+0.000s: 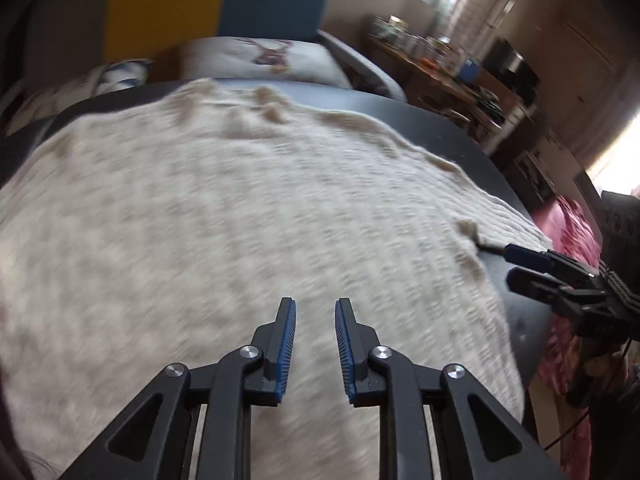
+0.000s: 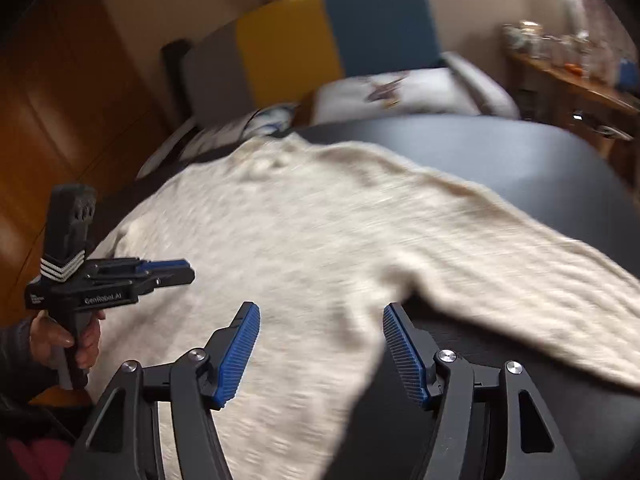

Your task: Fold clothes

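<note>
One cream, ribbed-knit sweater [image 1: 240, 208] lies spread flat over a dark, smooth round worktop [image 2: 520, 160], one sleeve [image 2: 520, 280] stretched out across the bare surface (both views are motion-blurred). Two black grippers with blue ridged pads are in play: the left gripper [image 1: 315, 320] hovers over the knit with its fingers a narrow gap apart, empty, and the right gripper [image 2: 320, 332] hangs over the sweater's edge, near the armpit, fingers spread wide. One hand [image 2: 76, 340] grips the left tool's handle.

Home bedroom — pillow [image 1: 264, 58], colourful headboard [image 2: 332, 36], cluttered sideboard [image 1: 444, 68]
</note>
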{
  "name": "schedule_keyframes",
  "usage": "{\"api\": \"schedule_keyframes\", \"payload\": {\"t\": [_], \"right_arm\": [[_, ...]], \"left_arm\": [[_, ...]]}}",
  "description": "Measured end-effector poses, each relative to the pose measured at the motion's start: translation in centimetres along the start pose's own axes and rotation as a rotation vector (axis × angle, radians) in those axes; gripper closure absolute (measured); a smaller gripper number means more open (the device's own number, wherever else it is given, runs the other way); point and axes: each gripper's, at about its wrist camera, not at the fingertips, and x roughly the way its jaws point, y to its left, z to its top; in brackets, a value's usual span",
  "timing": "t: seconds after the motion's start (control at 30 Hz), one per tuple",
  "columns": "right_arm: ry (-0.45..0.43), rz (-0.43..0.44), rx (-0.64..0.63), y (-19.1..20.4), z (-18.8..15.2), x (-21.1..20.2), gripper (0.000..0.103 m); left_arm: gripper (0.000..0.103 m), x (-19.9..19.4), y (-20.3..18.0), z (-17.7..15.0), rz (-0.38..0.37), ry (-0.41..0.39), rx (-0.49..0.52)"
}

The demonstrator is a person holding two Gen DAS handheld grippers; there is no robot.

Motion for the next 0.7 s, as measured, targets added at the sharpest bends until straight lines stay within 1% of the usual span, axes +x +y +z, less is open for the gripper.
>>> {"api": "schedule_keyframes", "payload": {"t": [0.03, 0.07, 0.1, 0.17, 0.27, 0.37, 0.4, 0.43, 0.47, 0.5, 0.53, 0.6, 0.67, 0.7], "right_arm": [[0.017, 0.010, -0.020, 1.2, -0.4, 0.4, 0.038], [0.034, 0.019, -0.040, 2.5, -0.8, 0.8, 0.038], [0.051, 0.029, -0.060, 3.7, -1.2, 1.3, 0.038], [0.084, 0.048, -0.101, 6.2, -2.0, 2.1, 0.038], [0.135, 0.076, -0.161, 9.9, -3.2, 3.3, 0.037], [0.147, 0.043, -0.139, 10.3, -2.8, 3.5, 0.035], [0.151, 0.031, -0.130, 10.4, -2.6, 3.5, 0.035], [0.155, 0.020, -0.122, 10.5, -2.4, 3.5, 0.034], [0.139, 0.005, -0.125, 11.2, -2.1, 3.1, 0.034], [0.108, 0.004, -0.143, 12.0, -1.0, 2.1, 0.034], [0.089, 0.038, -0.162, 13.5, -0.7, 1.7, 0.033], [0.054, 0.112, -0.198, 16.5, -0.3, 0.8, 0.026], [0.044, 0.196, -0.249, 20.4, -0.1, 1.0, 0.026], [0.051, 0.220, -0.268, 22.1, -0.2, 1.4, 0.026]], "left_arm": [[0.083, -0.4, 0.9, -0.8, 0.019, 0.001, -0.021], [0.084, -0.4, 1.9, -1.6, 0.014, 0.007, -0.048], [0.086, -0.4, 2.8, -2.3, 0.006, 0.014, -0.076], [0.086, -1.0, 3.9, -3.4, -0.027, -0.014, -0.111], [0.086, -1.3, 4.2, -3.9, -0.052, -0.039, -0.149], [0.085, -2.8, 4.8, -4.1, -0.097, -0.054, -0.191], [0.084, -3.9, 5.5, -4.4, -0.092, -0.077, -0.202], [0.084, -5.1, 6.3, -4.6, -0.084, -0.101, -0.212], [0.084, -6.3, 7.0, -4.9, -0.075, -0.126, -0.221], [0.084, -7.5, 8.4, -5.3, -0.056, -0.150, -0.245], [0.084, -8.8, 9.9, -5.8, -0.036, -0.174, -0.271], [0.084, -11.3, 14.4, -7.5, 0.031, -0.212, -0.380], [0.083, -13.8, 19.0, -9.2, 0.100, -0.249, -0.494], [0.083, -15.2, 21.7, -10.6, 0.137, -0.261, -0.570]]}}
